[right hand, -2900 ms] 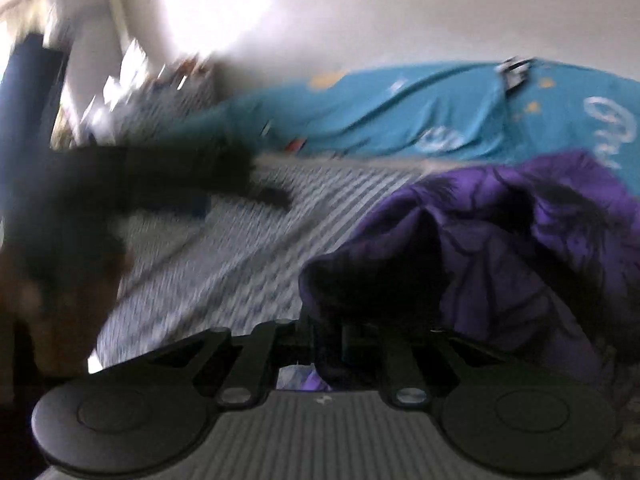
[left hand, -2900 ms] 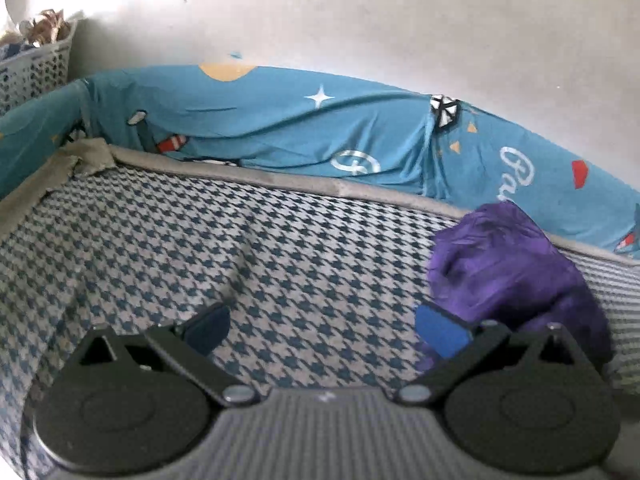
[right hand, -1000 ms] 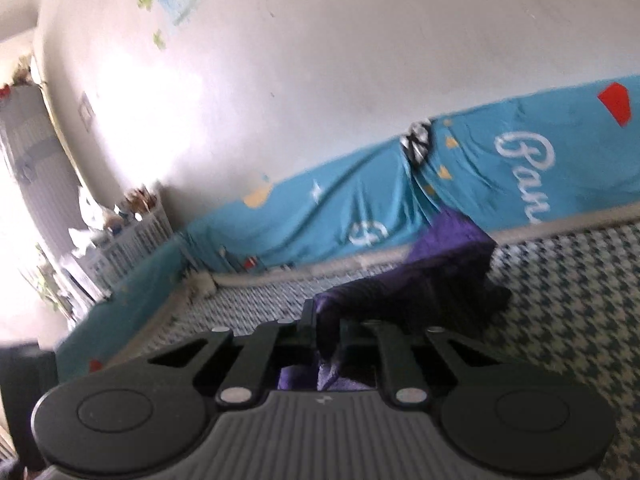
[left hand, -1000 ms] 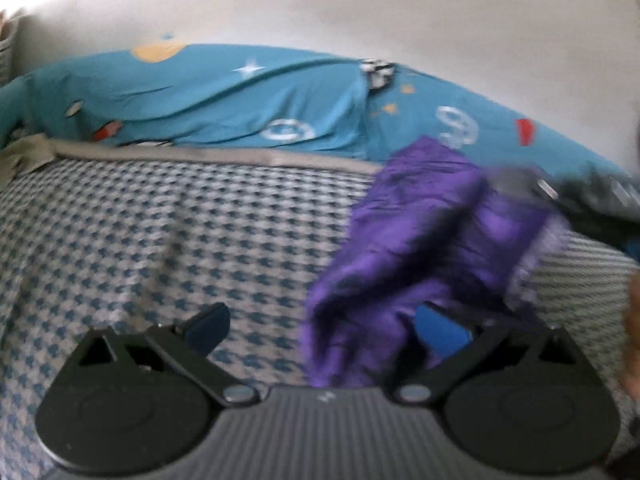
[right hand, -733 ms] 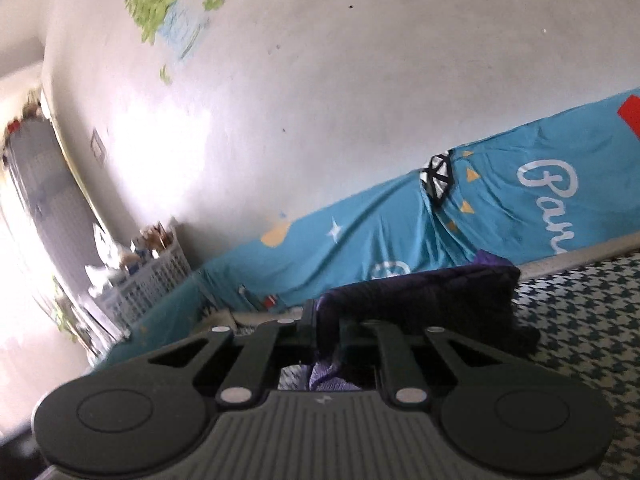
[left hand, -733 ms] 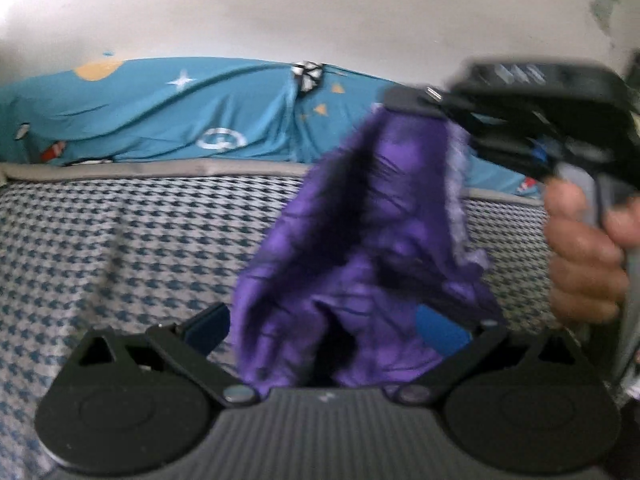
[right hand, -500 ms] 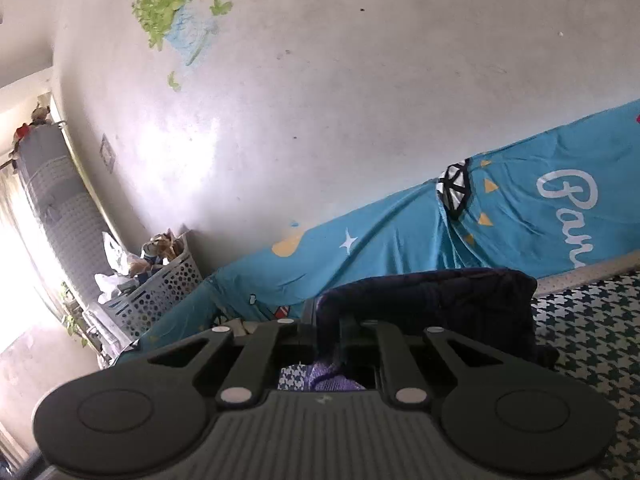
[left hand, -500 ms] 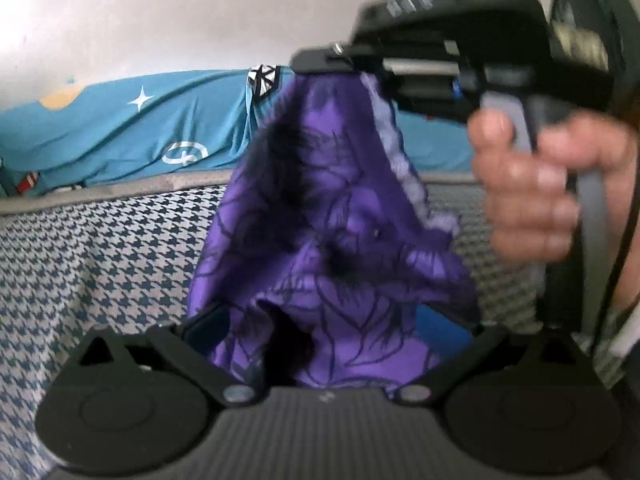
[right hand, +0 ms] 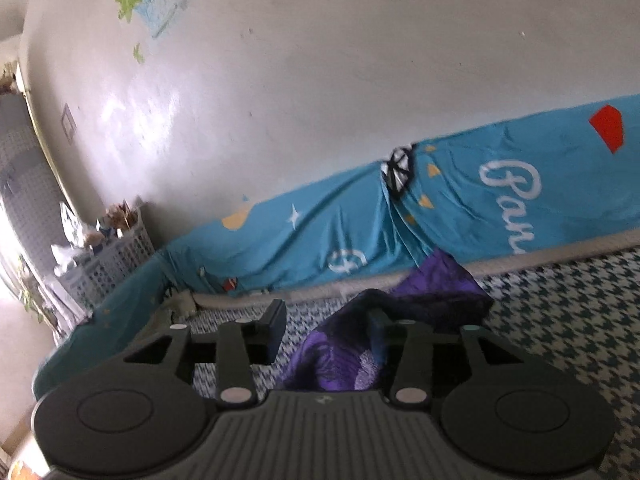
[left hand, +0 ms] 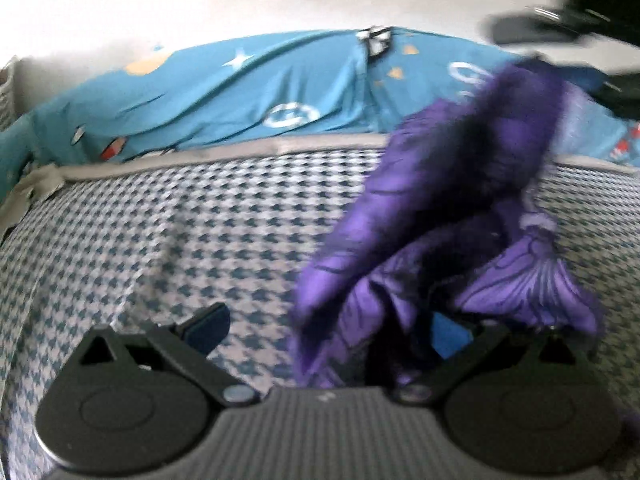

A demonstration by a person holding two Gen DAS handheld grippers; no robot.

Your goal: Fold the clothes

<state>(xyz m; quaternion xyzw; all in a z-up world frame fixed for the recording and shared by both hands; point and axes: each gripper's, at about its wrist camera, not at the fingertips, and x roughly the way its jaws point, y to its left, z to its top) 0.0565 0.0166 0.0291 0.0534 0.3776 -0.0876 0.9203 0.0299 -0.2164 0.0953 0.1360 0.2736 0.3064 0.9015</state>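
A crumpled purple garment (left hand: 440,200) hangs and slumps onto the houndstooth bed cover (left hand: 200,232) at the right of the left wrist view. My left gripper (left hand: 330,326) is open; the cloth's lower folds drape over its right finger (left hand: 452,334), and its left finger (left hand: 208,322) is bare. In the right wrist view the right gripper (right hand: 326,328) has its jaws opening. The purple garment (right hand: 436,284) sits between them against the right finger, and the pads do not press on it. The right gripper (left hand: 560,28) shows blurred above the cloth.
A blue printed sheet (left hand: 240,92) runs along the white wall behind the bed, above a grey border strip (left hand: 240,152). A white lattice basket (right hand: 116,256) with odds and ends stands at the far left corner. Bare houndstooth cover (right hand: 560,300) stretches to the right.
The right gripper's jaws have parted and the purple garment has sagged out of its grip toward the bed. The left gripper has dropped lower, and the cloth now sits to its right.
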